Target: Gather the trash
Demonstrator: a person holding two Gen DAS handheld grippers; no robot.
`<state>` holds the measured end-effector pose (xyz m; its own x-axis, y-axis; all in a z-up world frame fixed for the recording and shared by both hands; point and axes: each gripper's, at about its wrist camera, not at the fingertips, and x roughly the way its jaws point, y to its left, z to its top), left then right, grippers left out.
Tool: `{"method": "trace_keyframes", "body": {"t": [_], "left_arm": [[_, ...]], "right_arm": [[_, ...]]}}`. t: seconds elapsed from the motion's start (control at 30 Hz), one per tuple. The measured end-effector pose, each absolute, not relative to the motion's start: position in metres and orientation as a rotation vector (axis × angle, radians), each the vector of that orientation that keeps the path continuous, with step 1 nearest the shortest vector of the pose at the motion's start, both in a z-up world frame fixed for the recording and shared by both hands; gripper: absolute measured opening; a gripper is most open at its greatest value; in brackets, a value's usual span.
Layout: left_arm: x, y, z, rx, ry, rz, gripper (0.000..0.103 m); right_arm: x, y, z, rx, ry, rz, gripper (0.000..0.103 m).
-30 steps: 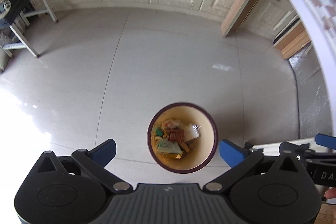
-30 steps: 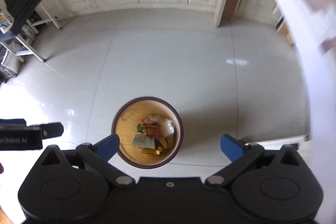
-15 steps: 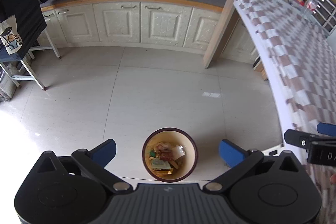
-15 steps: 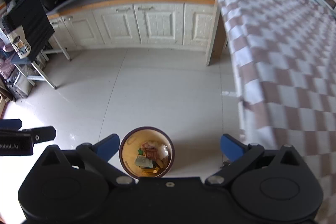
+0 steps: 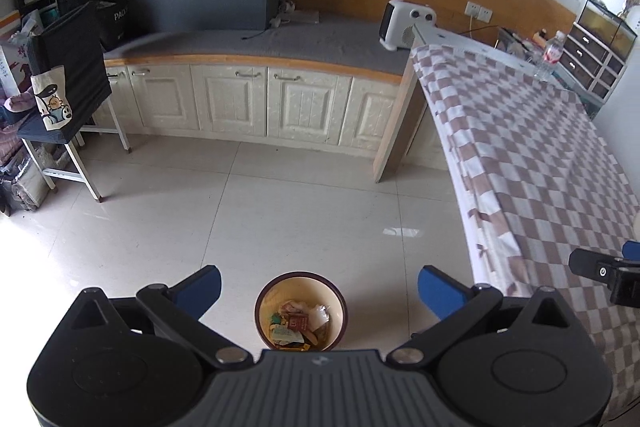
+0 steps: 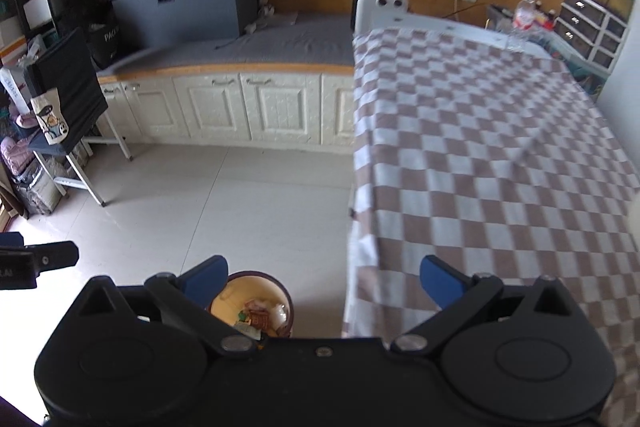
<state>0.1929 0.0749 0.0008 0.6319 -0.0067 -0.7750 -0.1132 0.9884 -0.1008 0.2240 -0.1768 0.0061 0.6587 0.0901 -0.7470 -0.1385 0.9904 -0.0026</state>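
A round bin (image 5: 301, 309) with a dark rim and cream inside stands on the tiled floor, holding several wrappers and scraps of paper. In the left wrist view it lies far below, between the wide-apart blue pads of my open left gripper (image 5: 319, 285). The right wrist view shows the same bin (image 6: 251, 303) beneath the left pad of my open right gripper (image 6: 323, 275), partly hidden by the gripper body. Neither gripper holds anything. The right gripper's tip (image 5: 600, 273) pokes in at the right edge of the left wrist view, and the left gripper (image 6: 38, 261) shows at the left edge of the right wrist view.
A table with a brown-and-white checked cloth (image 6: 480, 155) fills the right side, its edge close to the bin. Cream cabinets (image 5: 248, 103) under a grey counter run along the back. A folding stand with a dark cloth (image 5: 68, 87) sits at the left. Open tile floor (image 5: 240, 211) lies between.
Both grippers have risen and tilted up. The bin has shrunk and slid toward the bottom of both views, and the counter, wall and checked table have come into sight.
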Motion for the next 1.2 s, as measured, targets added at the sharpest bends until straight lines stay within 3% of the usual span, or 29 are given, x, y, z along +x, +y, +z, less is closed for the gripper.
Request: {"method": "trace_keyframes", "body": {"t": [0.57,1.2], "left_arm": [[0.057,0.032,0.048,-0.132,0.771,0.148,0.103],[0.012,0.067,0.065,-0.099,0.75,0.085,0.103]], "right_arm": [[0.1,-0.223,0.052,-0.073,0.758,0.218,0.103],[0.032,-0.194,0.07,-0.059,0.751,0.158,0.103]]}}
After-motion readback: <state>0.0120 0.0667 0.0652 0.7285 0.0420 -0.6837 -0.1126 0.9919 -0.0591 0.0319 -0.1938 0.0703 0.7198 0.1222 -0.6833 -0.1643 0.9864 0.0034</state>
